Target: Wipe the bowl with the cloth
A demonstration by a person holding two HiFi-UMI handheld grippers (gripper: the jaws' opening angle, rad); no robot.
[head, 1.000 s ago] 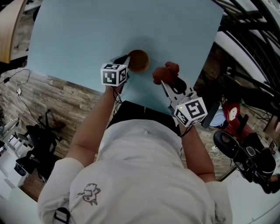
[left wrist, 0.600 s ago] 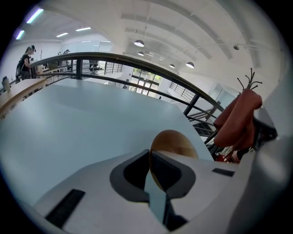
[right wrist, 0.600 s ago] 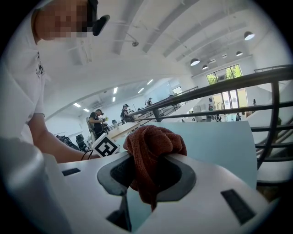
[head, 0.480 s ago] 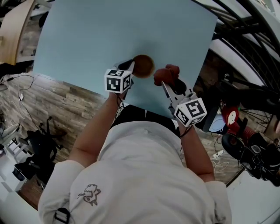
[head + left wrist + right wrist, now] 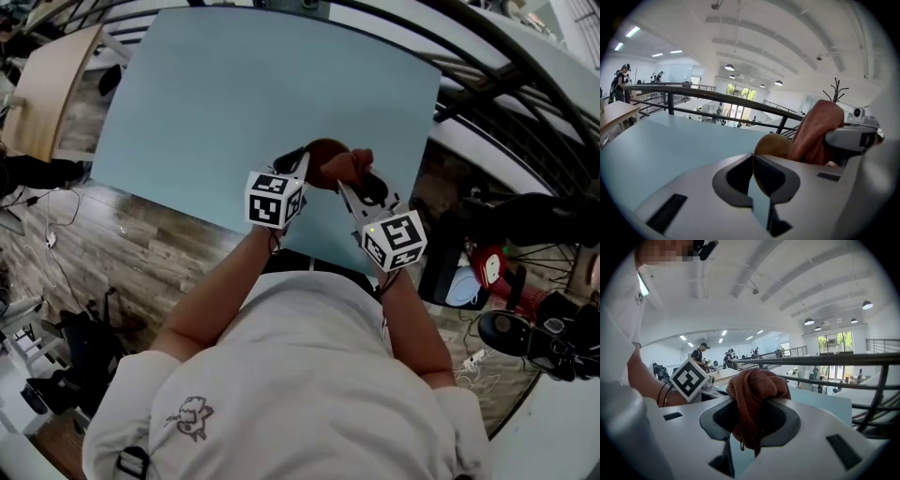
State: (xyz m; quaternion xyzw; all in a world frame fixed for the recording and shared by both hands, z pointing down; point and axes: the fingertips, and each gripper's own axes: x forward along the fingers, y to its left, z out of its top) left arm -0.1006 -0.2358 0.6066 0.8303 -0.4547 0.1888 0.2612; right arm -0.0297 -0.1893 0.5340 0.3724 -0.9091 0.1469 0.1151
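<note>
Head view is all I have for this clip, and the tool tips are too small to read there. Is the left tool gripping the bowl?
Observer: Yes. The left gripper view shows the left tool shut on the thin rim of the brown bowl.
Operator: And the other one?
Observer: Its own view shows the right tool clamped on the bunched cloth, a loose thread hanging below.
Operator: Is the cloth on the bowl?
Observer: In the left gripper view it stands right beside the bowl; contact is unclear.
</note>
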